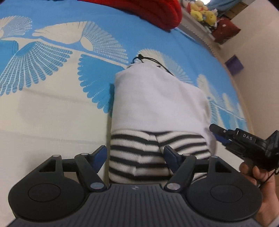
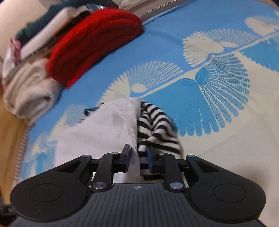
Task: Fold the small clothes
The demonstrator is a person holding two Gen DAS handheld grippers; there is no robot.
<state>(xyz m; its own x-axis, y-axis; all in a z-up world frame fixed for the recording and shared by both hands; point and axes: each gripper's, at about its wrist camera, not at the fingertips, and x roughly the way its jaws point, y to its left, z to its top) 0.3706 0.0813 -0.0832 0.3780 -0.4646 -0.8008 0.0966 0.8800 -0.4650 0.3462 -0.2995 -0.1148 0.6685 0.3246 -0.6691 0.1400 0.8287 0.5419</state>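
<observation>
A small white knit garment [image 1: 157, 97] with a black-and-white striped part [image 1: 139, 153] lies folded on the blue and cream bedsheet [image 1: 52, 113]. A black cord [image 1: 148, 59] pokes out at its far end. My left gripper [image 1: 136, 156] is open, its jaws wide on either side of the striped end and not pressing on it. My right gripper [image 2: 138, 152] is at the garment's [image 2: 108, 129] near edge. Its jaws stand a little apart, with a fold of white and striped cloth [image 2: 153, 125] loose between them. From the left wrist view the right gripper [image 1: 216, 132] sits at the garment's right edge.
A folded red knit [image 2: 94, 43] and a stack of folded clothes [image 2: 29, 90] lie at the far end of the bed. Plush toys [image 1: 202, 12] and a purple box [image 1: 233, 64] sit beyond the bed's edge. A person's hand [image 1: 261, 174] holds the right gripper.
</observation>
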